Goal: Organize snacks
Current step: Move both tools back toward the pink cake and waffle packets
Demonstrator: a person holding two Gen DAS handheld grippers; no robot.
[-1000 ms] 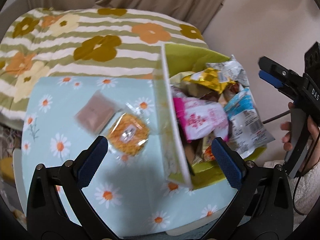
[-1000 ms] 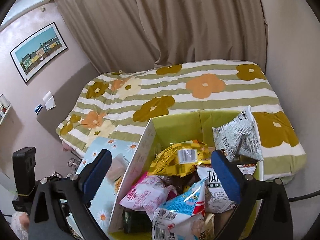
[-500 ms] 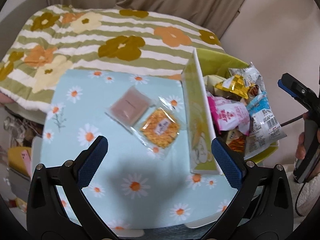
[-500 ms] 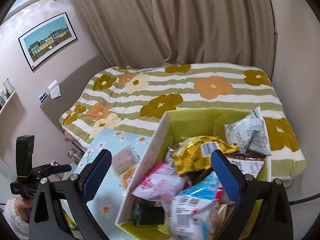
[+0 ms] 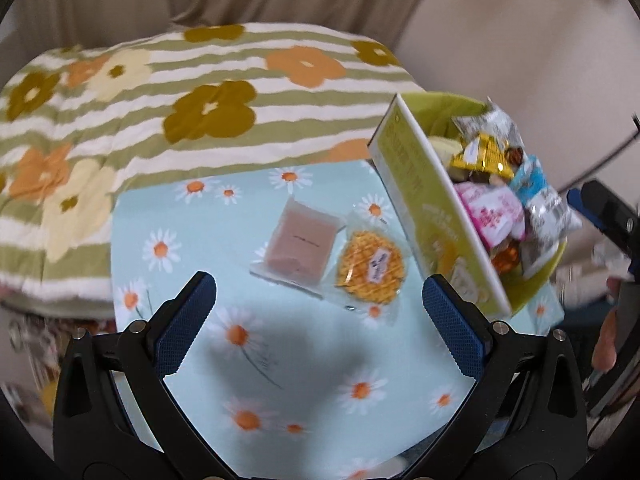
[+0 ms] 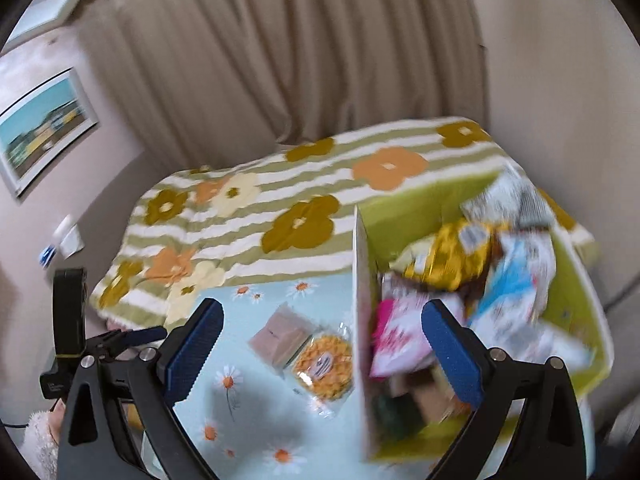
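Both my grippers, left (image 5: 318, 312) and right (image 6: 320, 340), gape wide, empty; the overfull box (image 5: 432, 204) may spill packets if nudged.

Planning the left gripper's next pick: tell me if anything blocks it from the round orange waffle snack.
Nothing visible does. The open left gripper hangs above bare daisy-print tablecloth, and the clear-wrapped round orange waffle snack lies just ahead, beside the pink rectangular packet.
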